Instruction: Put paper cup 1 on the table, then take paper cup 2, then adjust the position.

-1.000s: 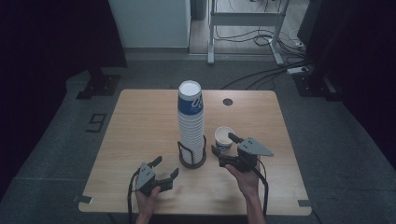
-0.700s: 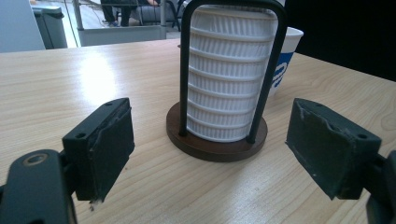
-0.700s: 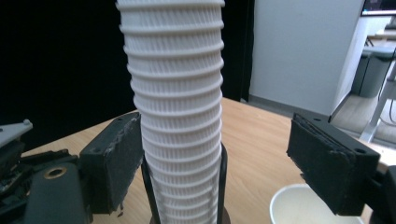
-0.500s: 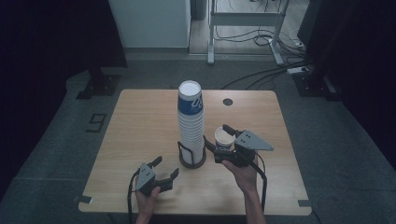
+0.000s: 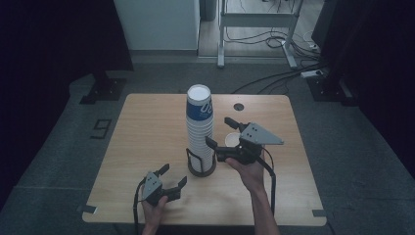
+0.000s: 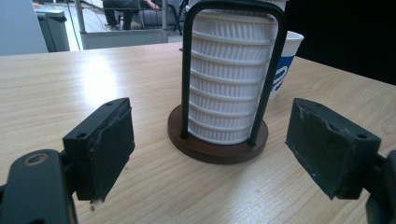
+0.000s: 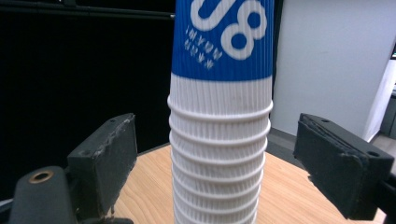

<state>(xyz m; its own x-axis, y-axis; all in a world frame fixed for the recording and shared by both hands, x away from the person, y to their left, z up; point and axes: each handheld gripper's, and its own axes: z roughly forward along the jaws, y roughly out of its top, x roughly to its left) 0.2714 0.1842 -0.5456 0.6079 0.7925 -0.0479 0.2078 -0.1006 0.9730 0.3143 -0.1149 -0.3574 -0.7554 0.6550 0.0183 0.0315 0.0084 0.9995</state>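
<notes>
Stack of paper cups [image 5: 200,128] in wire holder, right gripper [image 5: 222,132] just opened, empty, beside it, left gripper [image 5: 173,176] released

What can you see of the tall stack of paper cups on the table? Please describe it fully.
The stack of paper cups stands upright near the table's middle. The cups look like ribbed white paper, nested upside down; the top one has a blue band with white print. The stack's foot sits in a holder with a round dark wooden-looking base and a black wire hoop arching around the lowest cups. The right gripper has open jaws on either side of the stack, not pressing it.
</notes>
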